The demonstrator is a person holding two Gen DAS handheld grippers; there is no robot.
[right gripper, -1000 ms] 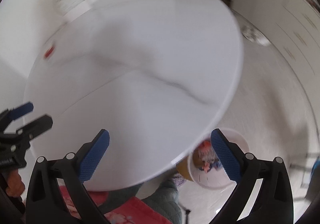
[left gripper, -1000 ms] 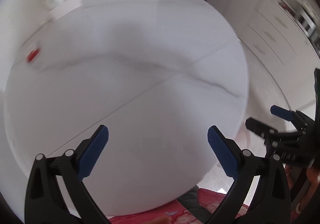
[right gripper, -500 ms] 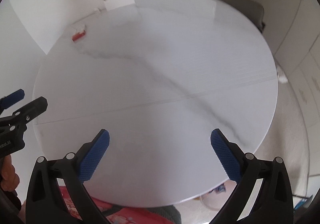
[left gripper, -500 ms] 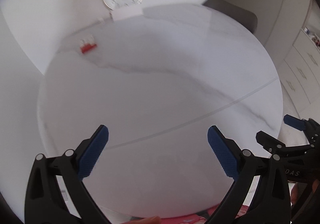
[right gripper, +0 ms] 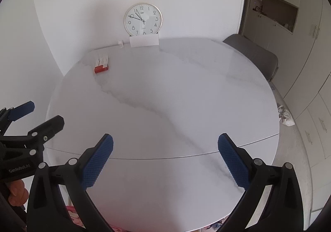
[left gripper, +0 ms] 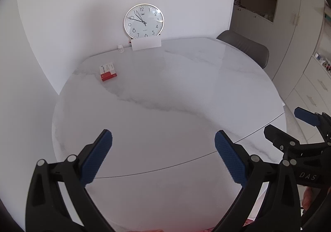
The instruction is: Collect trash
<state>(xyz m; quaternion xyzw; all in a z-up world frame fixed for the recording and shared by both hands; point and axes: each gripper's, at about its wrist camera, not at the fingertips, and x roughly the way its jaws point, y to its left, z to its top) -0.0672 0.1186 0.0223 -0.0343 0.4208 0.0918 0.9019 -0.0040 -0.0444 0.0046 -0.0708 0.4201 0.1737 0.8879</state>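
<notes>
A small red and white box (left gripper: pixel 108 71) lies on the far left of the round white marble table (left gripper: pixel 175 107); it also shows in the right wrist view (right gripper: pixel 101 63). My left gripper (left gripper: pixel 163 155) is open and empty above the near part of the table. My right gripper (right gripper: pixel 165 158) is open and empty beside it, also above the near part. The right gripper shows at the right edge of the left wrist view (left gripper: pixel 289 128), and the left gripper at the left edge of the right wrist view (right gripper: pixel 37 116). Crumpled white trash (right gripper: pixel 285 115) lies on the floor right of the table.
A wall clock (left gripper: pixel 144 21) leans behind a white card (left gripper: pixel 146 44) at the table's far edge, with a small bottle (left gripper: pixel 120 48) beside it. A grey chair (right gripper: pixel 256 53) stands at the far right. Cabinets (right gripper: pixel 310 87) line the right wall.
Both grippers have tilted up and turned left, from looking down at the table and a bin on the floor to facing the clock wall. The jaws stayed open.
</notes>
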